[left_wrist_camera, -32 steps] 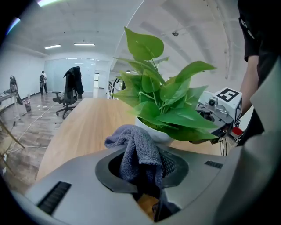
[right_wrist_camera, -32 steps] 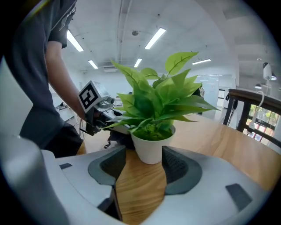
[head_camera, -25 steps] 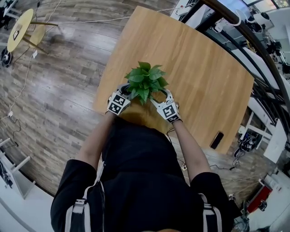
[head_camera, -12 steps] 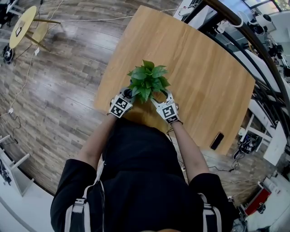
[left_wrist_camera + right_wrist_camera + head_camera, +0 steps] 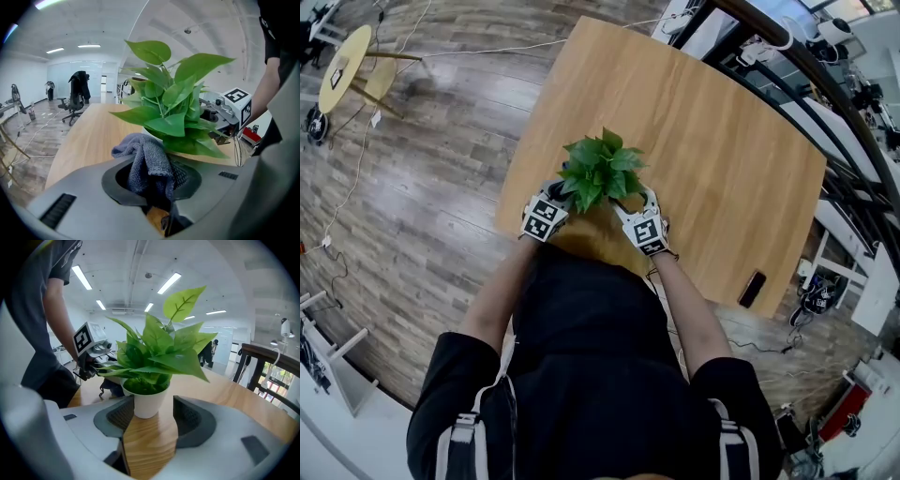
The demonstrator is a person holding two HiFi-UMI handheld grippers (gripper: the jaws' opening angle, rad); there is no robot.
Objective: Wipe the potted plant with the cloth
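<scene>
**Pinching the cloth, pot not yet gripped**

Your left gripper point(image 5: 152, 180) has its jaws clamped on the grey cloth point(image 5: 145, 161), which is bunched just beside the plant's lower leaves point(image 5: 180, 124). Your right gripper point(image 5: 150, 416) has its jaws apart around the white pot point(image 5: 149, 401), one pad close against it and the other clear. The pot stands near the table point(image 5: 722, 169) edge closest to you. If you push the cloth hard, the unclamped pot could tip or slide off.
</scene>
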